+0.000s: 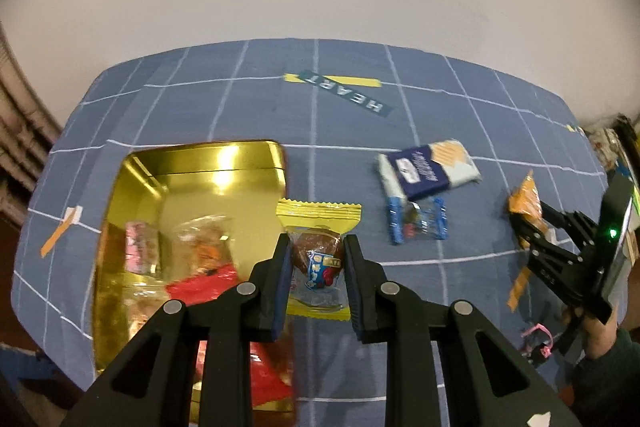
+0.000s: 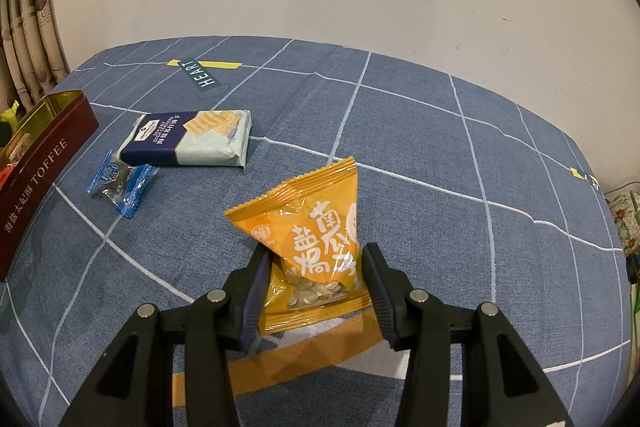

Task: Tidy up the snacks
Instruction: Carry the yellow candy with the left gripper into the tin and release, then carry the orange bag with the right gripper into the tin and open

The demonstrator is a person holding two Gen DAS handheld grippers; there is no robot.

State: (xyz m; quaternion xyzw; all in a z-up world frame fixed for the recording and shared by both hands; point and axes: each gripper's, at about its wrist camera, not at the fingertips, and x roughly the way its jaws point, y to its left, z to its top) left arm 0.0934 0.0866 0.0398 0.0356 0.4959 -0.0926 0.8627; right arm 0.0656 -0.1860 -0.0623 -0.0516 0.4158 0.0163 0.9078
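Left gripper: your left gripper (image 1: 316, 275) is clenched on the yellow-edged snack packet (image 1: 318, 259), one pad pressed on each side of its clear middle, where a brown sweet shows through.

Yellow-edged snack packet: it hangs between your fingers just right of the gold tin (image 1: 148, 183), its crimped top edge level with the tin's right wall; whether its lower edge touches the cloth, you cannot tell from here.

Gold tin: open on the left of the blue checked tablecloth (image 1: 224, 99); inside you've got a red wrapper (image 1: 208, 285), a pink one and a clear one, all a bit blurred. From the right wrist camera its dark red outer wall reads TOFFEE.

Right gripper: your right gripper (image 2: 314, 291) is grasping the orange seed pouch (image 2: 316, 247), pads squeezing its lower half, pale seeds visible in the clear window. The left wrist camera catches it at the far right of the table, with your hand (image 1: 596, 331) and a dark sleeve behind it.

Orange seed pouch: tilted up in your jaws, top corner pointing away, over an orange strip printed on the cloth.

Cracker pack: the navy and pale cracker pack (image 2: 192, 141) lies flat mid-table, well apart from both grippers.

Blue candy: the small blue-ended candy (image 2: 118, 183) sits touching the cracker pack's near corner, between pack and tin.

Cloth: a HEART label (image 2: 204, 73) sits near the far edge.
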